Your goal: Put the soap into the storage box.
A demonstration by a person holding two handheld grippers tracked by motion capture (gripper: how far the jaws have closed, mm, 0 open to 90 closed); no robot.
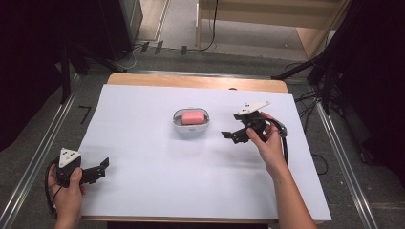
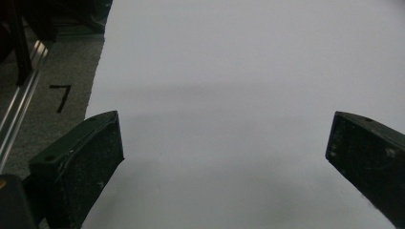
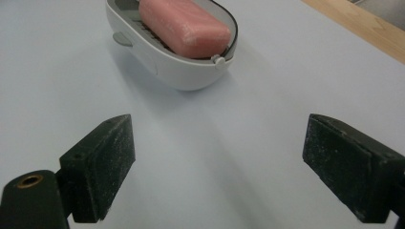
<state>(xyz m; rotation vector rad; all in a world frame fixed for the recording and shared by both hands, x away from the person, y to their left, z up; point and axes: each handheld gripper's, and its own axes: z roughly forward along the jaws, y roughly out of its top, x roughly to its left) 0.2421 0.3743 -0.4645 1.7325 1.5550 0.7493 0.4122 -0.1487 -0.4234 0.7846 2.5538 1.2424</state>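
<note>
1. The soap point(image 1: 193, 117), a pink bar, lies in the white dish point(image 1: 177, 125) near the middle of the tabletop point(image 1: 157, 191).
2. The right hand-held gripper point(image 1: 231, 136) is near the dish, off to its right in the high view. Its jaws point towards the dish, stand wide and released, and hold nothing.
3. In the right gripper view, the soap point(image 3: 184, 26) sits ahead of the jaws and a little left of centre, with bare tabletop between.
4. The bar's long axis runs left to right in the high view, in line with the right gripper's reach.
5. The left hand-held gripper point(image 1: 102, 168) is well apart at the near left corner, jaws released and empty.
6. The right hand is clearly nearer, so I judge any grasp falls to it.
</note>
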